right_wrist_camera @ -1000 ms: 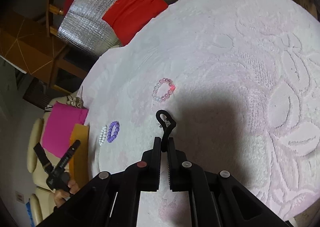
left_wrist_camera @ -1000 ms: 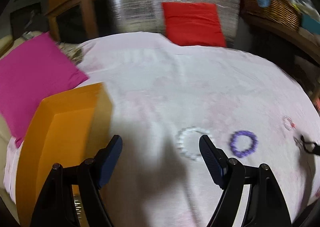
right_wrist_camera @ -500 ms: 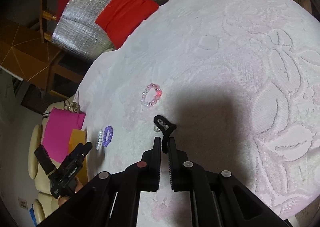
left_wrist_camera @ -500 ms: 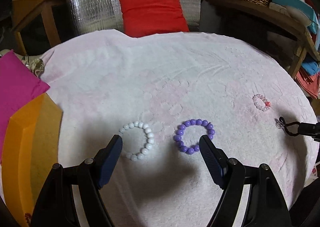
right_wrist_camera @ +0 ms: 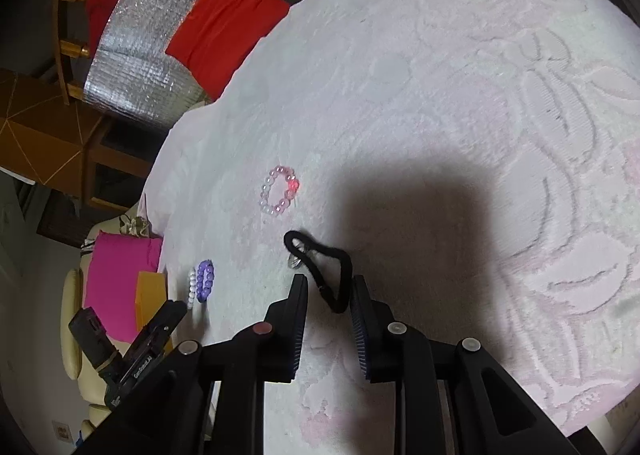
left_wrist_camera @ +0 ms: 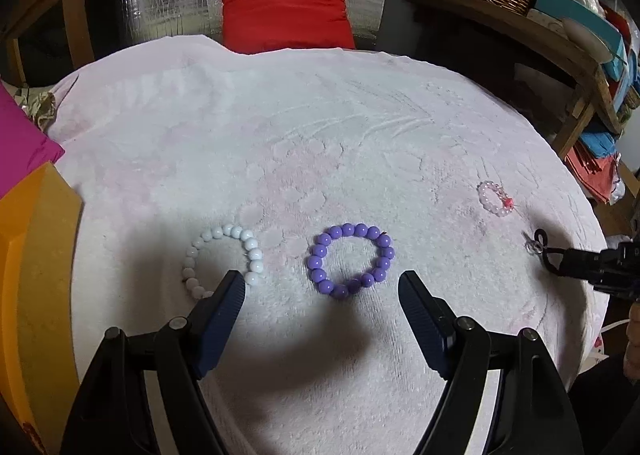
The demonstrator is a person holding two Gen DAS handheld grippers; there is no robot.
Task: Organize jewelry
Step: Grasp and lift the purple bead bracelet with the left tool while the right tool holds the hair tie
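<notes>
Purple bracelet (left_wrist_camera: 351,259) is seen lying flat on the pink-draped desk (left_wrist_camera: 320,143) just beyond the wide-open left hand-held gripper (left_wrist_camera: 322,289), centred between its fingers, while the black cord (right_wrist_camera: 326,275) is being released by the right hand-held gripper (right_wrist_camera: 329,297), whose jaws have just been opening.

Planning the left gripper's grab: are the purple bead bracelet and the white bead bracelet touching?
Apart. The left wrist view shows bare white plush cloth between the purple bead bracelet and the white bead bracelet, lying side by side.
</notes>
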